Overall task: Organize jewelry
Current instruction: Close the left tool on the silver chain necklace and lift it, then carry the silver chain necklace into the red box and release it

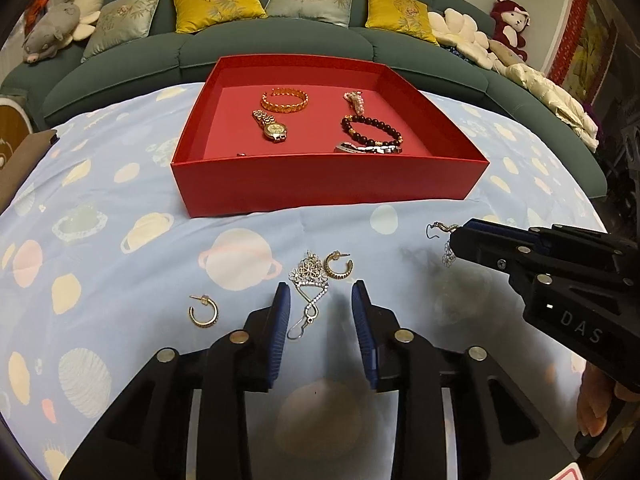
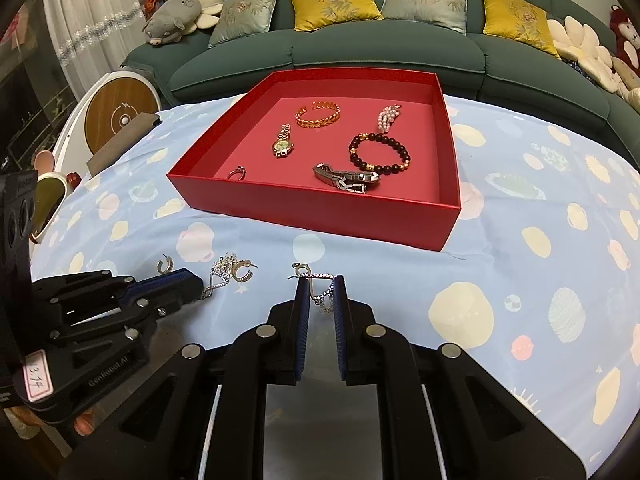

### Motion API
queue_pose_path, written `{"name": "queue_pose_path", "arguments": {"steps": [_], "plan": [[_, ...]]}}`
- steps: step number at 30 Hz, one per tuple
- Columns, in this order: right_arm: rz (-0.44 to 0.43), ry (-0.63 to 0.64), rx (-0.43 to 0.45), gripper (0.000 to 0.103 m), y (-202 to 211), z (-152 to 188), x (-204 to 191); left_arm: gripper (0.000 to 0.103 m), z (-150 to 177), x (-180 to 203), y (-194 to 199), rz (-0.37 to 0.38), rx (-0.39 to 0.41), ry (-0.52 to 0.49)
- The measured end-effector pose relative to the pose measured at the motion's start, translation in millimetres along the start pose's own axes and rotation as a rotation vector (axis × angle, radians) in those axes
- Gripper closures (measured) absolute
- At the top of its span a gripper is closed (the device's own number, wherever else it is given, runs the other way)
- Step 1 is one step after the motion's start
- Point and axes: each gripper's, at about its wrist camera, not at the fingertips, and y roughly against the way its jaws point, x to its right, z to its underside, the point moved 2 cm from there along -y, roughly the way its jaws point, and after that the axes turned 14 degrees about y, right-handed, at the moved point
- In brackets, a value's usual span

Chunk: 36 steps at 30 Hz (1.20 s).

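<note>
Left hand-held gripper point(image 1: 320, 312) stands open astride the crystal drop earring point(image 1: 307, 285) on the surface point(image 1: 120, 264), gripping nothing; hoop earrings point(image 1: 204, 311) flank it. Right hand-held gripper point(image 2: 322, 300) is nearly closed on the matching earring point(image 2: 316, 280). Risk: its hook and dangling flower may slip before the red box point(image 2: 320, 216). Only the right view shows the ring point(image 2: 237, 172) fully.

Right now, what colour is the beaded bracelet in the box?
Dark maroon-black beads with a few gold ones; the bracelet shows best in the right wrist view.
</note>
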Motion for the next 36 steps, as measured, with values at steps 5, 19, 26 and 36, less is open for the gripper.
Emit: {"name": "queue_pose_path", "arguments": {"steps": [5,19,26,36], "plan": [[-0.006,0.005,-0.001,0.092,-0.6,-0.3,-2.9,0.071,-0.7,1.8,-14.0,-0.022,0.002,-0.020],[-0.004,-0.010,0.008,0.092,2.0,-0.6,4.2,0.088,-8.6,-1.1,6.8,0.017,0.026,-0.015],[-0.004,-0.017,0.036,0.092,10.8,-8.3,5.1,0.088,-23.0,-2.9,31.1,0.040,0.063,0.022],[-0.012,-0.034,0.115,0.092,32.4,-39.6,0.5,0.088,-62.2,2.6,63.9,0.077,0.130,0.088]]}}
